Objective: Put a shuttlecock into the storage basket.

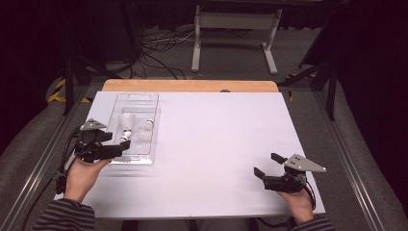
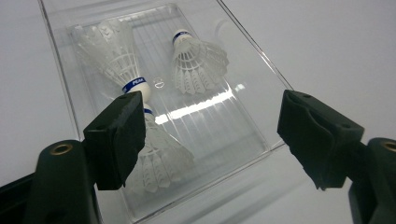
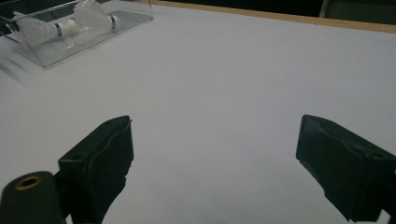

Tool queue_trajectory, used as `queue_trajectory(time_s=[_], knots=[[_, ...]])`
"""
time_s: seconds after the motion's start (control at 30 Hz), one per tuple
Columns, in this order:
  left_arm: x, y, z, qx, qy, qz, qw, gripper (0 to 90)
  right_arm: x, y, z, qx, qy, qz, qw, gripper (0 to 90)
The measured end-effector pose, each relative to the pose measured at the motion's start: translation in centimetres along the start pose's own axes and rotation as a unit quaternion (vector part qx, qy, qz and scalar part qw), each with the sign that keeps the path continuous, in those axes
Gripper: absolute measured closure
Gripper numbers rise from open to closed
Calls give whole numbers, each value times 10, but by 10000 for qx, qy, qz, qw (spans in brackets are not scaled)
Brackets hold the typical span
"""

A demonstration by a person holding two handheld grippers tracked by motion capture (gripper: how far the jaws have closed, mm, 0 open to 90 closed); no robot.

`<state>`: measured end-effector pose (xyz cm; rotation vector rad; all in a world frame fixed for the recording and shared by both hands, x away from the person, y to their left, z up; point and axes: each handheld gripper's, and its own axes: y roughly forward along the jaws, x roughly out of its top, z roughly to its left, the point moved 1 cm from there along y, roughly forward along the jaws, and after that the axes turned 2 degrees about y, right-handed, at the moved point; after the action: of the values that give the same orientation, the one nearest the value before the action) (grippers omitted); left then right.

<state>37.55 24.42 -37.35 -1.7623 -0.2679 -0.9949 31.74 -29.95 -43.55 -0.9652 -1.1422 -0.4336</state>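
Where grey floor (image 1: 231,57) surrounds it, white table (image 1: 216,144) stands.

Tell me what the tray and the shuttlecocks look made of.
Tray: clear, glossy plastic, likely acrylic; the table shows through and light glints off it. Shuttlecocks: white ribbed skirts, probably moulded plastic rather than feather; white rounded caps, material unclear, with a blue band.

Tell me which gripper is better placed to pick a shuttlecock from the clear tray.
Left. The left gripper hangs open over the clear tray, one shuttlecock at its jaw. The right gripper sits open over bare table, far across.
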Motion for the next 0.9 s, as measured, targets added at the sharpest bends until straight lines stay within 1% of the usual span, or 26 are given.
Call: queue_trajectory(time_s=[0.4, 0.57, 0.73, 0.9], knots=[[-5, -2, -2, 14, 42, -59, 10000, 226, 0, 0, -1, 2, -9, 13, 10000, 119], [-8, -5, -3, -16, 50, -214, 9998, 216, 0, 0, -1, 6, -11, -2, 10000, 119], [-11, -7, -3, -31, 72, -231, 9997, 214, 0, 0, -1, 8, -12, -6, 10000, 119], [-14, -9, -4, -68, 47, -314, 9995, 210, 0, 0, -1, 4, -17, 3, 10000, 119]])
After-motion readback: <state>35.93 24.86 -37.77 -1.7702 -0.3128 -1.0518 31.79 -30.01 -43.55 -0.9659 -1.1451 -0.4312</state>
